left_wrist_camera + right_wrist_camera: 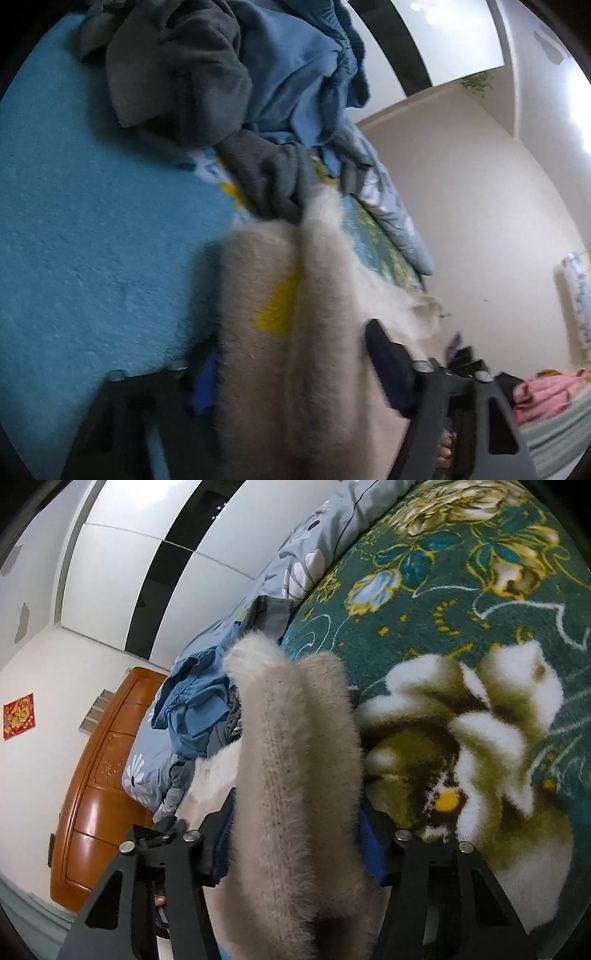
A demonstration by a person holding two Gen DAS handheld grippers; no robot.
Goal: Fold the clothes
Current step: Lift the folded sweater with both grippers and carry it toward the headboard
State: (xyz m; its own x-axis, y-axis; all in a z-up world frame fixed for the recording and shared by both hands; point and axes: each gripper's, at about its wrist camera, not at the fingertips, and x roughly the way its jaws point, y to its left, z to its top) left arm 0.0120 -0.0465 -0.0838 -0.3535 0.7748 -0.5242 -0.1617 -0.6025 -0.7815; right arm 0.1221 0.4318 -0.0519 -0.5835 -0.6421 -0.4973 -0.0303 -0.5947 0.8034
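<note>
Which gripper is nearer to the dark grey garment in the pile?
Probably the left. The left gripper holds the fuzzy beige sweater just below the dark grey garment; the right gripper sees that pile farther off.

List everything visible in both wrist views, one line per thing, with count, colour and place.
fuzzy sweater: one, cream-beige, bunched between both grippers' fingers.
grey garment: one, dark grey, heaped on the bed ahead of the left gripper.
blue garment: one, mid blue, piled beside the grey one.
turquoise blanket: one, plain turquoise, under the pile in the left view.
floral blanket: one, dark green with white and yellow flowers, right view.
duvet: one, grey-blue with white flowers, along the bed's far edge.
wooden headboard: one, orange-brown, against the wall.
pink cloth: one, pink, beyond the bed.
left gripper: black, shut on the sweater.
right gripper: black, shut on the sweater.
</note>
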